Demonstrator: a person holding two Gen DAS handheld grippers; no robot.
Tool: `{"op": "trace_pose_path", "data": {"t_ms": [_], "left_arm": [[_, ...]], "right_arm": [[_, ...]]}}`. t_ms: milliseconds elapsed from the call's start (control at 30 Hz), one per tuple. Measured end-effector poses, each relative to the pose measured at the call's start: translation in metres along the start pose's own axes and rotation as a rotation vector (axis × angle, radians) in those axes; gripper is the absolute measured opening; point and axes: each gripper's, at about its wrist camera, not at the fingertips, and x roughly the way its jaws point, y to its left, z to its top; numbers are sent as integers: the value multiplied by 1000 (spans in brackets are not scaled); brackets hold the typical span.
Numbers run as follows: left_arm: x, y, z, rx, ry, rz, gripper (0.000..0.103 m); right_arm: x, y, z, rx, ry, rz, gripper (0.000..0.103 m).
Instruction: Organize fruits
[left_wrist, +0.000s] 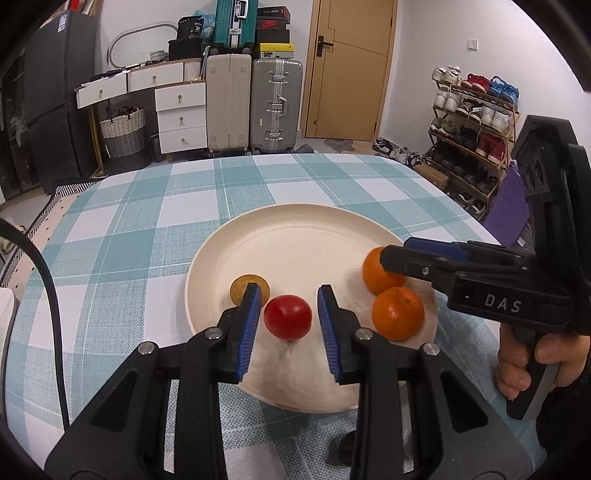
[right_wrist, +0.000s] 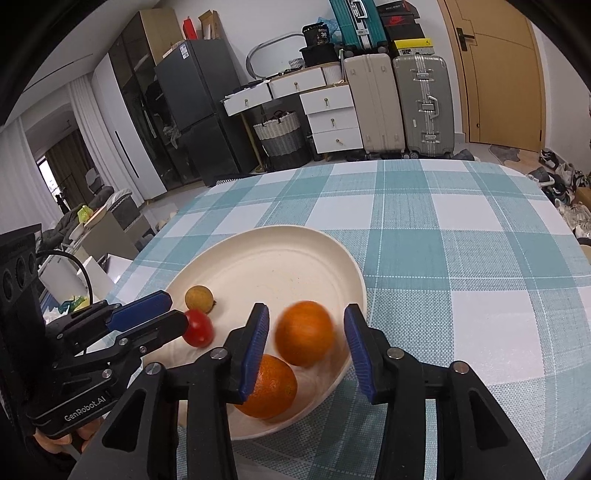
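Observation:
A cream plate (left_wrist: 295, 229) (right_wrist: 266, 266) sits on the checked tablecloth. My left gripper (left_wrist: 290, 290) (right_wrist: 177, 310) is shut on a red tomato (left_wrist: 288, 321) (right_wrist: 199, 328) just over the plate's near part. A small yellow-brown fruit (left_wrist: 243, 286) (right_wrist: 198, 298) lies behind its left finger. Two oranges rest at the plate's right side. My right gripper (right_wrist: 306, 308) (left_wrist: 397, 251) is open around the farther orange (right_wrist: 304, 332) (left_wrist: 376, 273), which looks blurred, with a gap at each pad. The nearer orange (right_wrist: 273, 387) (left_wrist: 397, 314) lies partly behind the right gripper's left finger.
The tablecloth (right_wrist: 443, 240) stretches bare to the right and beyond the plate. A black cable (left_wrist: 48, 280) hangs at the table's left edge. A hand (left_wrist: 517, 365) holds the right gripper's handle. Suitcases (left_wrist: 255, 107), drawers and a shoe rack (left_wrist: 472, 122) stand behind the table.

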Motion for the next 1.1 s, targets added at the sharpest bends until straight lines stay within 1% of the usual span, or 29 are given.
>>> {"op": "trace_pose_path", "data": {"t_ms": [167, 200, 233, 267, 300, 333, 367, 400, 433, 467, 533, 600, 633, 700, 767, 933, 1000, 1100], "left_arm": [[-2, 4, -1, -23, 0, 9, 29], [-4, 4, 0, -24, -2, 10, 30], [-5, 4, 0, -24, -6, 12, 31], [-9, 4, 1, -25, -16, 15, 35], [-13, 5, 1, -26, -30, 12, 42], [-17, 5, 1, -28, -43, 9, 46], [-22, 5, 2, -33, -55, 8, 57], [-27, 6, 1, -39, -69, 6, 66], [-32, 7, 1, -46, -80, 6, 71], [-37, 8, 0, -53, -92, 13, 79], [-48, 8, -1, -55, -119, 17, 81], [-57, 8, 0, -51, -125, 27, 86], [-61, 8, -1, -53, -128, 34, 88], [-72, 7, -2, -53, -141, 46, 103], [-84, 6, -6, -50, -160, 52, 103], [-101, 0, -14, -35, -153, 75, 103], [-107, -4, -19, -29, -145, 76, 103], [-122, -9, -27, -22, -155, 72, 103]], "right_arm": [[-6, -2, 0, 11, -33, -4, 48], [-7, -2, -1, 12, -38, -6, 49], [-7, -1, 0, 10, -40, -9, 53], [-8, -1, -1, 7, -44, -15, 55], [-10, -1, -1, 7, -49, -15, 63], [-12, -1, -1, 7, -57, -18, 71], [-14, -1, -2, 2, -65, -25, 74], [-17, 0, -3, -4, -71, -23, 80], [-18, 0, -4, -10, -68, -16, 89], [-20, 1, -4, -14, -66, -11, 91], [-24, 2, -5, -18, -69, -13, 98], [-29, 3, -5, -27, -79, -20, 103], [-32, 3, -5, -27, -83, -17, 103], [-39, 3, -5, -15, -85, -10, 103], [-44, 3, -6, -9, -81, -4, 103], [-59, 13, -19, -47, -63, -3, 103], [-65, 17, -25, -64, -56, -10, 103], [-75, 24, -33, -84, -60, -15, 103]]}}
